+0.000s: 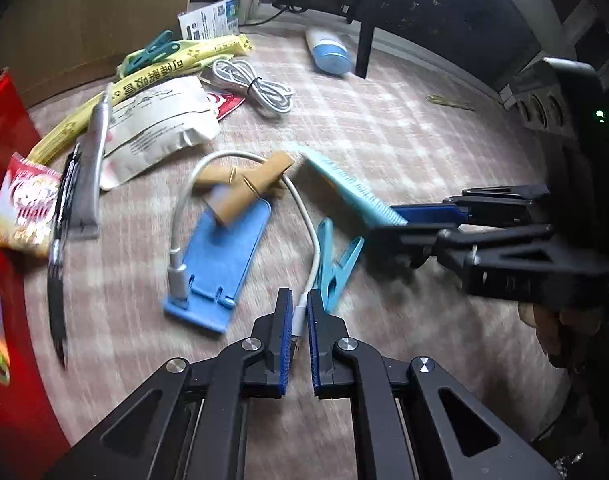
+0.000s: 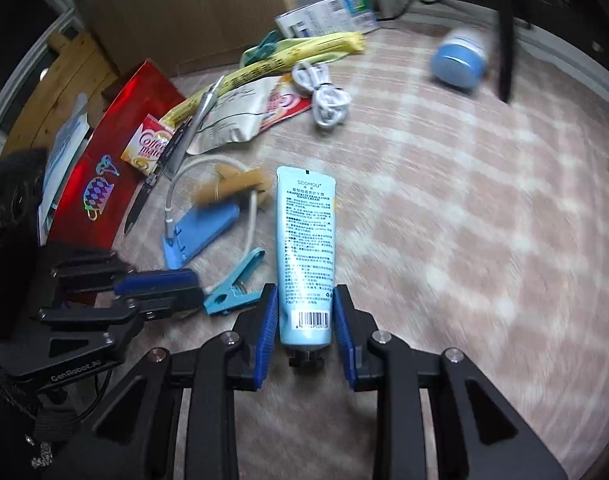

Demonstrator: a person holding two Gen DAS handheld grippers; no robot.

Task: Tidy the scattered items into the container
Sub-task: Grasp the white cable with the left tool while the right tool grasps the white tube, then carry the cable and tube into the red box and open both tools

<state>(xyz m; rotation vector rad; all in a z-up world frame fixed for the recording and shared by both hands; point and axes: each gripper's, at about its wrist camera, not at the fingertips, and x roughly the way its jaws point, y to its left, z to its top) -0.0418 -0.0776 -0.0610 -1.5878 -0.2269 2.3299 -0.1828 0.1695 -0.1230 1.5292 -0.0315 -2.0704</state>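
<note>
1. Pink-and-white checked cloth (image 2: 444, 208) covers the surface, with the loose items strewn across its left half.
2. The left gripper (image 1: 300, 312) has its blue-padded jaws drawn nearly together on the plug end of a short white charging cable (image 1: 304, 224); the cable's loop runs away over the cloth to a silver connector beside a blue plastic phone stand (image 1: 220, 256).
3. The right gripper (image 2: 306, 312) grips the lower, barcode end of a light blue hand-cream tube (image 2: 306, 240), jaws part open and pressed on both sides of the tube. In the left wrist view the tube sticks out from that gripper above the cloth.
4. A light blue plastic clothes peg (image 1: 336, 264) lies just beside the white cable, between the two grippers.
5. Two tan wooden clothes pegs (image 1: 244, 188) lie crossed on the far end of the phone stand.
6. A red glossy container (image 2: 116, 152) stands at the left edge of the cloth; a small red-and-yellow coffee sachet (image 2: 148, 148) leans against it.
7. Next to the sachet lie a black pen (image 1: 62, 240) and a silver crimped tube (image 1: 94, 168), side by side.
8. Farther back sit a white foil pouch (image 1: 160, 124), a long yellow printed packet (image 1: 144, 80) with a teal peg (image 1: 154, 50) on it, and a coiled white cable (image 1: 252, 88) tied with a black band.
9. A white bottle with a blue cap (image 1: 328, 52) lies on its side well apart from the rest, near a dark upright leg (image 1: 364, 28).
10. Motion blur softens much of both views.
</note>
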